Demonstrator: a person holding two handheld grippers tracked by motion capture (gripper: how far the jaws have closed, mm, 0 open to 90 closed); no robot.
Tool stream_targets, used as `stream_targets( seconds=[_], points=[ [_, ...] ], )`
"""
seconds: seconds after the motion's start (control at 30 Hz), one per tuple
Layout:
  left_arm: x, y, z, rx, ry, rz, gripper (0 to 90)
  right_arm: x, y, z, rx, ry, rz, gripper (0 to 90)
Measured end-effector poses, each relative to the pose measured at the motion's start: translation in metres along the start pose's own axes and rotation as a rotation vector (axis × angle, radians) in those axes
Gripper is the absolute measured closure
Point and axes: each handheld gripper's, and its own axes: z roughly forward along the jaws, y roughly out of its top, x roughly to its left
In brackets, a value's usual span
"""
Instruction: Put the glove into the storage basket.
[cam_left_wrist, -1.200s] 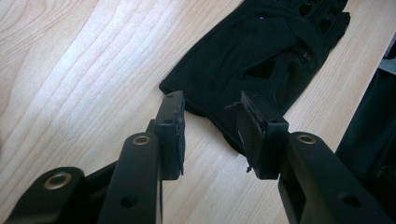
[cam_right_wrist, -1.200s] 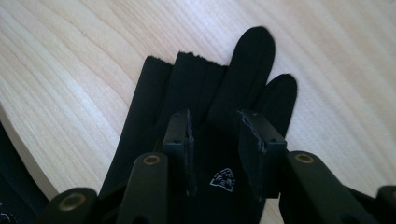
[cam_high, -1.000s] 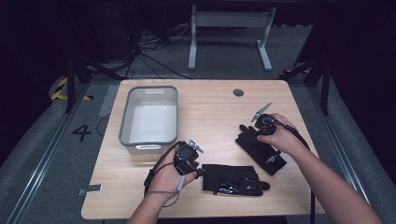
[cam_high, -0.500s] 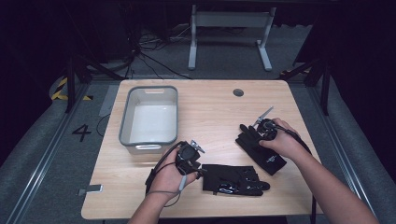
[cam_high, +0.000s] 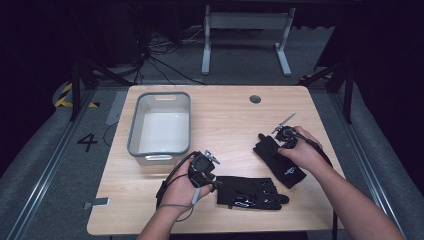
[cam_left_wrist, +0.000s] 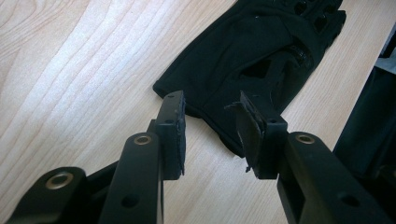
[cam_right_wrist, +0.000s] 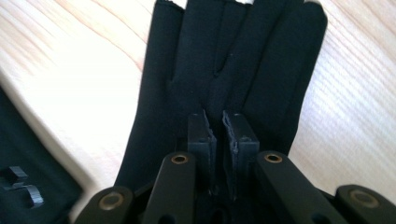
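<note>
Two black gloves lie on the wooden table. The right one lies flat with its fingers pointing away from my right gripper. That gripper's jaws have just been closing and now pinch a fold of the glove's palm. The near glove lies along the front edge. My left gripper stands open at its cuff, and its pads are not pressing on the cloth.
A grey bin with a white floor stands at the left of the table, just beyond my left hand. A round cable hole sits near the far edge. A metal frame stands on the floor behind.
My right gripper has settled slightly lower onto its glove. The left hand and both gloves lie where they were.
</note>
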Motion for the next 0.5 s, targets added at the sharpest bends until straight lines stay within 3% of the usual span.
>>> stream_targets(
  seconds=[0.23, 0.5],
  points=[
    [-0.002, 0.004, 0.002, -0.001, -0.008, 0.013, 62.8, 0.008, -0.004, -0.033, -0.065, 0.053, 0.108, 83.2],
    [-0.005, 0.014, 0.006, -0.002, -0.026, 0.044, 62.9, 0.027, -0.013, -0.049, -0.121, 0.074, 0.14, 82.9]
  ],
)
